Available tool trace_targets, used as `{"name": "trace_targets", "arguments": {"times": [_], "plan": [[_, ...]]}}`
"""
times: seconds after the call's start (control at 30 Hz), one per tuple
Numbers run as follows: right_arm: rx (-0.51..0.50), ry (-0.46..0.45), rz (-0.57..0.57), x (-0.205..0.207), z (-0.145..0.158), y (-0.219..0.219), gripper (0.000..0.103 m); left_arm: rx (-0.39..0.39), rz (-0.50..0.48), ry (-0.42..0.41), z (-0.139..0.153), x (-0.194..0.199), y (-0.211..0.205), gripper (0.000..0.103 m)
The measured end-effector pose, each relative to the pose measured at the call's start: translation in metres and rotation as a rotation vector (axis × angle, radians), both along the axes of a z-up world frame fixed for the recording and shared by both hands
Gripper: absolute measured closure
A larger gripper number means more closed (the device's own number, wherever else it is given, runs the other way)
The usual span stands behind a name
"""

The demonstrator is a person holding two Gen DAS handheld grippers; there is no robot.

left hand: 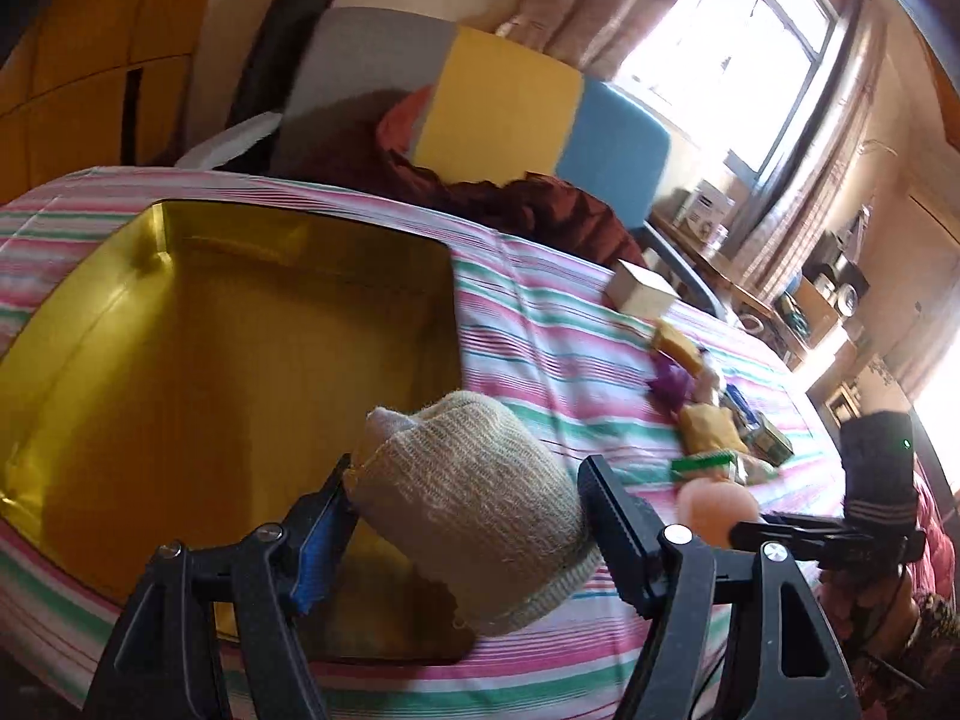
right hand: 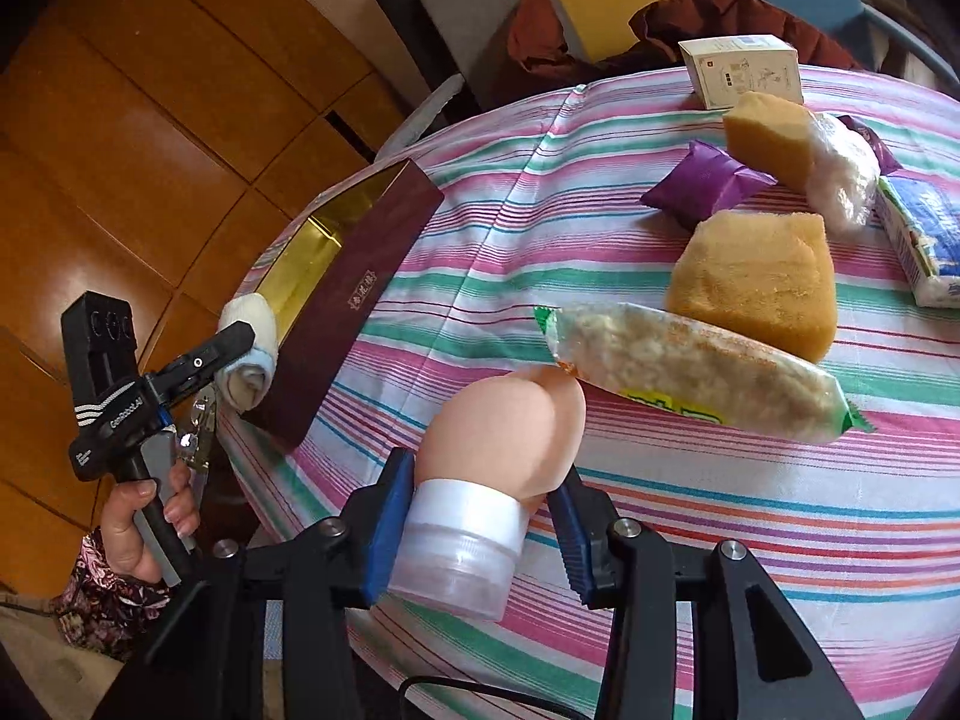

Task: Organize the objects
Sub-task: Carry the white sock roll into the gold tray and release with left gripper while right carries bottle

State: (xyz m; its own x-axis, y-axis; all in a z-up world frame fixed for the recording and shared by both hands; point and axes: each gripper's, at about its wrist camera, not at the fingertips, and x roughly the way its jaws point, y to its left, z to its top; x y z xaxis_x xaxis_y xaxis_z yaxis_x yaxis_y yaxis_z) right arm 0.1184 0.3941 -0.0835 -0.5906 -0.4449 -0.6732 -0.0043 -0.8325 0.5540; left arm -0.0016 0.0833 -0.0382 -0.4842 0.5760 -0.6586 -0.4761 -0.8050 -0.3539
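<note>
A sunlit room with a bright window (left hand: 738, 54) and curtains holds a desk (right hand: 600, 228) covered in a pink, green and white striped cloth, with orange wooden cabinets (right hand: 150, 138) beside it. One open maroon box (right hand: 360, 294) with a gold lining sits near the desk's edge. The left tool (left hand: 468, 516) is clamped on one rolled beige sock (left hand: 474, 504), held over the box's near rim. The right tool (right hand: 480, 516) is clamped on one peach-coloured bottle (right hand: 504, 426) with a clear cap, above the cloth and touching one long snack packet (right hand: 696, 372). Near them lie two yellow sponges (right hand: 756, 276), one purple sachet (right hand: 708, 180), one clear plastic bag (right hand: 840, 168), one blue-and-white tissue pack (right hand: 924, 240) and one small white carton (right hand: 744, 72). A chair (left hand: 498, 102) in grey, yellow and blue panels stands behind the desk, draped with a reddish-brown garment (left hand: 528, 204).
</note>
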Motion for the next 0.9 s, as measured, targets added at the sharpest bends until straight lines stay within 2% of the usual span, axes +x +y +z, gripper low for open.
{"name": "trace_targets", "arguments": {"times": [0.13,0.4,0.5,0.7,0.77,0.9], "plan": [[-0.056,0.032,-0.02,-0.006,0.009,-0.013,0.058,-0.017,0.092,-0.032,-0.004,-0.026,-0.037,0.029],[-0.098,0.077,0.013,-0.028,0.027,-0.048,0.058,-0.085,0.253,-0.051,-0.013,-0.061,-0.097,0.029],[-0.116,0.087,0.032,-0.033,0.033,-0.06,0.058,-0.109,0.294,-0.061,-0.017,-0.069,-0.109,0.029],[-0.131,0.127,0.076,-0.04,0.05,-0.086,0.058,-0.217,0.376,-0.082,-0.025,-0.081,-0.121,0.027],[-0.132,0.134,0.09,-0.045,0.054,-0.094,0.058,-0.206,0.402,-0.083,-0.023,-0.082,-0.126,0.026],[-0.135,0.133,0.114,-0.057,0.057,-0.111,0.058,-0.125,0.45,-0.074,-0.013,-0.077,-0.14,0.025]]}}
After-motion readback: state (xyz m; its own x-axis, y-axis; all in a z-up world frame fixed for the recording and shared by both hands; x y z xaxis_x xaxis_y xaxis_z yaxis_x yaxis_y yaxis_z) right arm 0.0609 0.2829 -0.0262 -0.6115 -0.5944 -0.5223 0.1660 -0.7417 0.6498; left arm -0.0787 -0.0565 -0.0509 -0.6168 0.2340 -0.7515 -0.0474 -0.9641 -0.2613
